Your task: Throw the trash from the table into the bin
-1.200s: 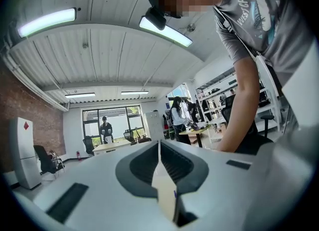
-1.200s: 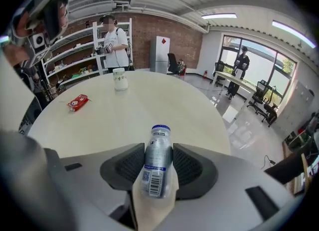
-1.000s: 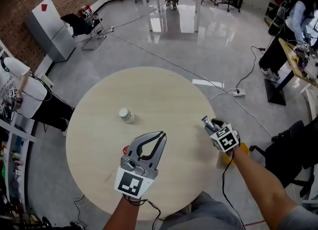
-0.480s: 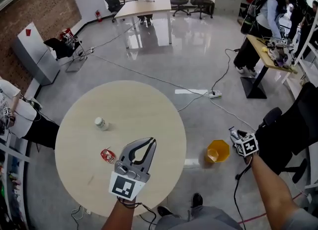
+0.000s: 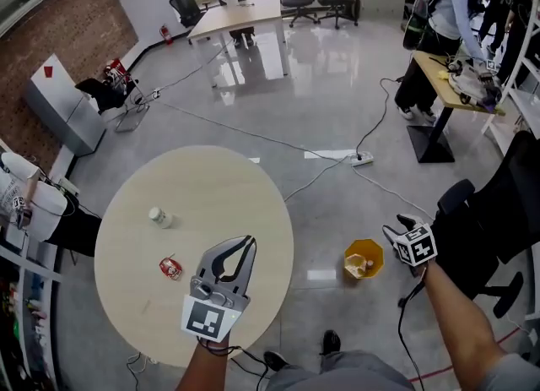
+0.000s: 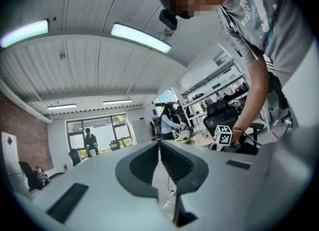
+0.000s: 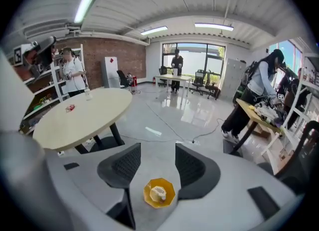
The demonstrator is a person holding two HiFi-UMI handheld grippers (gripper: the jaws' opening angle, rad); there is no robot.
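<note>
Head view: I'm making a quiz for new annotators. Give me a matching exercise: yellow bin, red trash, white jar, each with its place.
1 yellow bin
2 red crumpled trash
3 small white jar

a on the round table, higher in the picture
b on the floor, pale scrap inside
c on the table, lower in the picture

Pairs: 1-b, 2-c, 3-a

The round table point(image 5: 202, 195) has a pale, matt, wood-look top. The floor point(image 5: 278, 85) is smooth, grey and glossy, with bright reflections. The bin point(image 5: 376, 256) looks like yellow plastic. The left gripper point(image 5: 245, 242) is matt grey plastic with dark ribbed pads point(image 6: 175, 164). The wall point(image 5: 59, 18) is rough red brick.
</note>
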